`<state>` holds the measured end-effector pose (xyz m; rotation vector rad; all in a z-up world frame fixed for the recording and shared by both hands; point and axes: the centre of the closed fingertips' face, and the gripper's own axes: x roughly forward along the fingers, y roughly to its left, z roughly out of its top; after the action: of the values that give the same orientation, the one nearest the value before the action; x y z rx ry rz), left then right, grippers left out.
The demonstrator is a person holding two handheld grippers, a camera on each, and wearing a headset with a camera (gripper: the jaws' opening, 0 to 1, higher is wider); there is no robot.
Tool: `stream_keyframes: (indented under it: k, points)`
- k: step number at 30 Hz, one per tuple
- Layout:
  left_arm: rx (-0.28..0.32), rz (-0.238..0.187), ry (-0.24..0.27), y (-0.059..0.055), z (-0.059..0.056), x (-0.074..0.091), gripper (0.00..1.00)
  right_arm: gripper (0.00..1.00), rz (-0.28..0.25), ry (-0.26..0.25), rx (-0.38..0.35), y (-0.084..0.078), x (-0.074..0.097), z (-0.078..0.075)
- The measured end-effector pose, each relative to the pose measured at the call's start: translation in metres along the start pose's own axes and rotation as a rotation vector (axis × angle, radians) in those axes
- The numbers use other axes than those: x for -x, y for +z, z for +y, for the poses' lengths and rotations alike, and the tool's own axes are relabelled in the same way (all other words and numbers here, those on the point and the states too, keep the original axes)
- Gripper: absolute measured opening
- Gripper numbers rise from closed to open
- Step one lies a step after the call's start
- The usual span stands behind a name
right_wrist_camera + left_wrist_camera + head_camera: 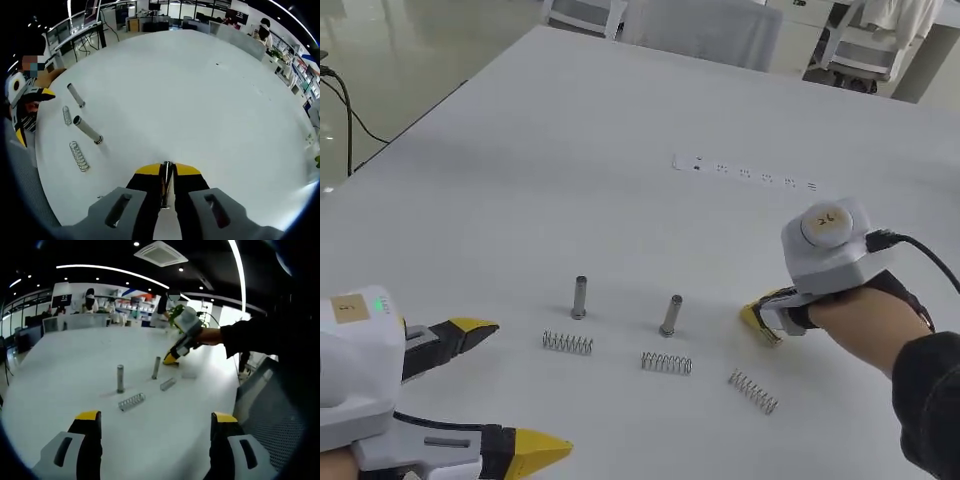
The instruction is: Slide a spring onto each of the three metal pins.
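Two metal pins stand upright on the white table, the left pin [580, 297] [120, 378] [76, 95] and the middle pin [670, 315] [156, 368] [87, 130]. Three springs lie flat in front of them: left spring [567, 343] [131, 401], middle spring [666, 363] [168, 384], right spring [753, 391]. My right gripper [758, 320] [167, 167] rests low on the table right of the middle pin, shut on a thin metal pin [166, 186]. My left gripper [525, 385] [156, 416] hovers open at the near left, with nothing between its jaws.
A flush socket strip [745, 173] is set into the table further back. Chairs [700, 28] stand at the far edge. A black cable [345, 110] hangs off the left side. A person's sleeve [930, 400] covers the near right corner.
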<state>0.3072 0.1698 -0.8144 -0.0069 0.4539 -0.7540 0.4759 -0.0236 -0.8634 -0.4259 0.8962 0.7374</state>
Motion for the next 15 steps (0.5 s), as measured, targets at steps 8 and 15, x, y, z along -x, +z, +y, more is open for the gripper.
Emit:
stream_keyframes:
  k: [8,15]
  points:
    - [-0.008,-0.005,0.0,0.004,-0.001,0.0,0.86,0.05,-0.005,-0.004,-0.023,0.001,0.007,0.002]
    - [-0.018,-0.01,-0.002,0.007,-0.003,0.001,0.86,0.05,-0.058,-0.007,-0.042,0.007,0.027,0.008]
